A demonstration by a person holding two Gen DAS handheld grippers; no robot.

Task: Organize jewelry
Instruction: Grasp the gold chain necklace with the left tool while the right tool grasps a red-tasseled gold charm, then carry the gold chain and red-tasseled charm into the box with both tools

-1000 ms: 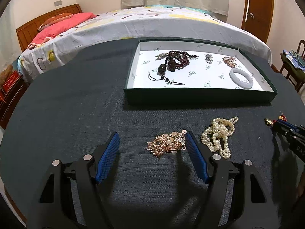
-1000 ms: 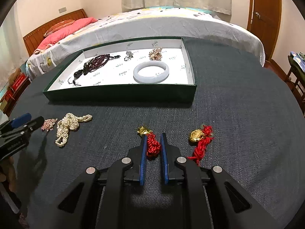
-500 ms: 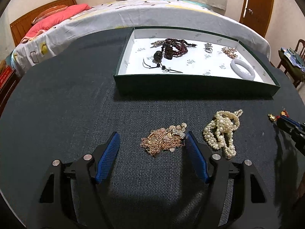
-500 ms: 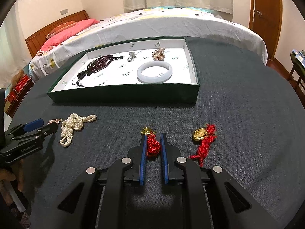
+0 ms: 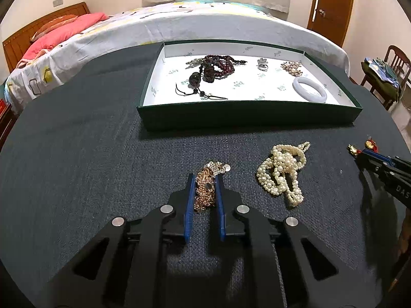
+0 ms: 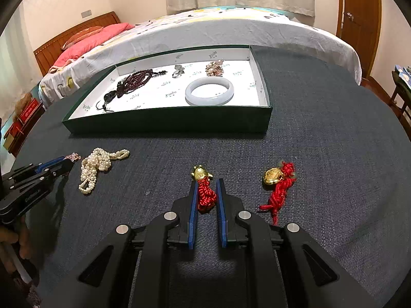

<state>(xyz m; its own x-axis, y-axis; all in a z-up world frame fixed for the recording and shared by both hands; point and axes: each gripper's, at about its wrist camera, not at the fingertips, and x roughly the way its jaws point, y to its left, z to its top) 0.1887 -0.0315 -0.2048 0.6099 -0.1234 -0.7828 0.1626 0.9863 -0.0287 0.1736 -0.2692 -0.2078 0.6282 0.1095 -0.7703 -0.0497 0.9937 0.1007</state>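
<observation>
Several pieces already lay in the tray (image 5: 246, 118), upper centre; the left gripper (image 5: 204, 188) had just closed on the gold chain (image 5: 205, 190); the right gripper (image 6: 206, 192) pinched a red-corded charm (image 6: 204, 192); the pearls (image 5: 282, 174) and second charm (image 6: 278, 184) remained, lower right.

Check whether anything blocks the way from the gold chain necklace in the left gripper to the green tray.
Nothing on the cloth lies between the gold chain necklace, clamped in the left gripper, and the green tray; only its near wall must be cleared.
</observation>
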